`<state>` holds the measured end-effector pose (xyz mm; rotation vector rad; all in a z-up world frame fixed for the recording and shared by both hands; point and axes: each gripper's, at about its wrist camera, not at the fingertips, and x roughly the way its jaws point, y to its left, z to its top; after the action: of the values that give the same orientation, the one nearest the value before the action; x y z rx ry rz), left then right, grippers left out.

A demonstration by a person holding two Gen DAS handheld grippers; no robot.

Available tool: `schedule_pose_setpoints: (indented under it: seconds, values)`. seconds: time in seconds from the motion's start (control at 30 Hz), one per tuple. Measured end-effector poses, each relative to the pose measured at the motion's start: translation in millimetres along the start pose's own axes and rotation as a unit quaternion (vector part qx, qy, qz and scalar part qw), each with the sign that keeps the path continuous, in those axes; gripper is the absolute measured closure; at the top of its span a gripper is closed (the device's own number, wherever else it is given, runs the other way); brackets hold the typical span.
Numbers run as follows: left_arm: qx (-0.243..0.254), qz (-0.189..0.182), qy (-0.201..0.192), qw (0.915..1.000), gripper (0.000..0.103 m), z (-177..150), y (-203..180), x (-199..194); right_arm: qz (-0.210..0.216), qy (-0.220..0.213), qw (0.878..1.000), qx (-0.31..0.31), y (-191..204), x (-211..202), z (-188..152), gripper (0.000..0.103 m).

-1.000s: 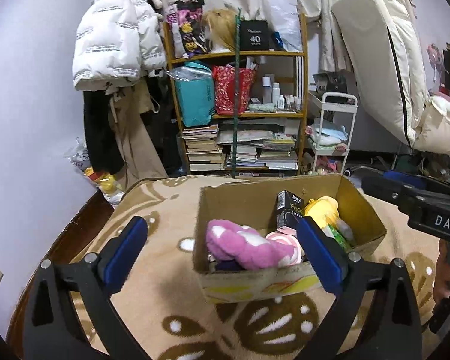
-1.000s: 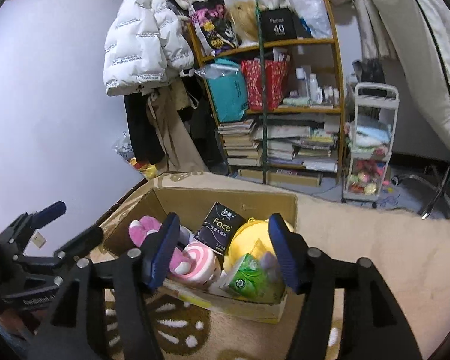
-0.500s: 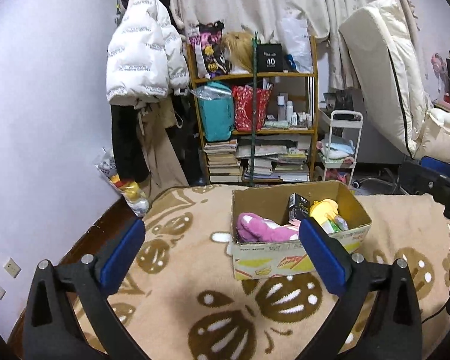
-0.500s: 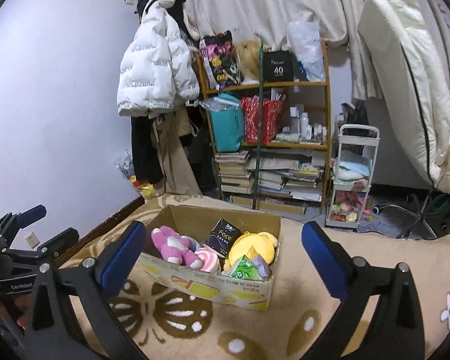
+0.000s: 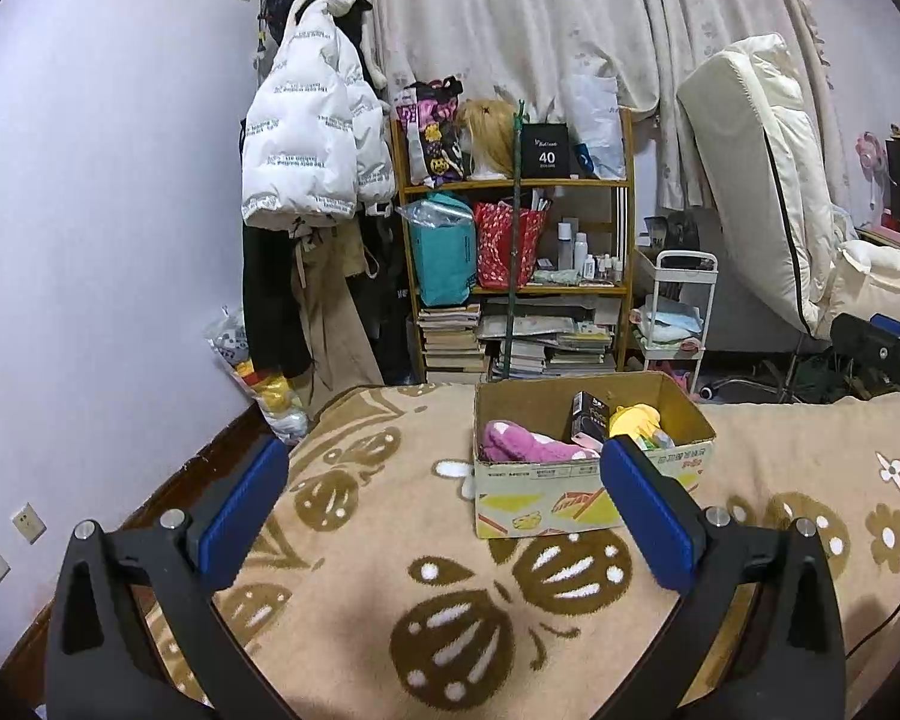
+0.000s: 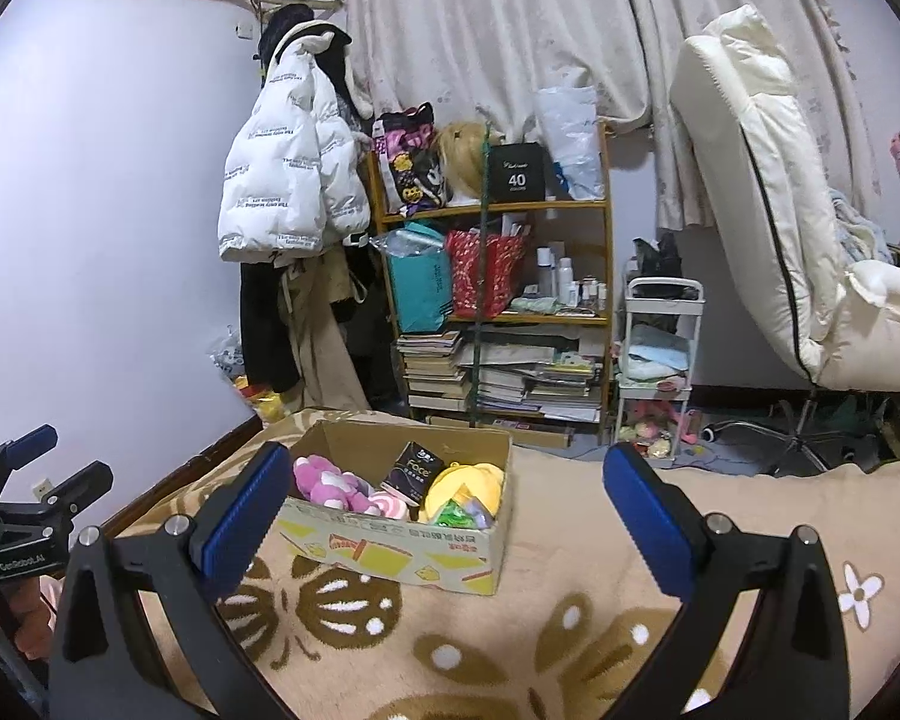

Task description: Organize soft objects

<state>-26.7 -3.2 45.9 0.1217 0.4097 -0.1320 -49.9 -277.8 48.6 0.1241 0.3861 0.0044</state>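
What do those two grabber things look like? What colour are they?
Both the left gripper and the right gripper have black frames with silver bolts and two long fingers tipped with blue pads. White "GenRobot.AI" lettering marks the left one's body.

Even, dim indoor light, cool cast. Soft shadows. Sharp centre; heavy fisheye bending with black vignette corners, from 12 round to 12.
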Motion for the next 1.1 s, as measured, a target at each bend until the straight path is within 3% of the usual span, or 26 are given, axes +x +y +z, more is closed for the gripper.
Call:
schedule_pose_setpoints:
  seconds: [0.4,0.67,0.83,1.1]
  values:
    - [0.017,0.018,-0.019,0.9995,0.001,-11.9,-13.9,11.6,-0.016,0.011,1.0,-0.024,1.4,2.6,-5.4,0.0]
    - [0.006,0.013,0.012,0.9998,0.001,-15.7,-10.5,34.8,-0.022,0.031,0.999,-0.029,-1.9,20.8,-12.5,0.0]
    - [0.0,0.027,0.008,0.9996,0.001,-17.4,-9.2,34.9,-0.021,0.036,0.999,-0.028,-2.8,28.0,-16.3,0.0]
    - [0.006,0.017,0.015,0.9997,0.001,-16.0,-10.8,36.7,-0.018,0.041,0.999,-0.022,-5.9,33.0,-19.3,0.0]
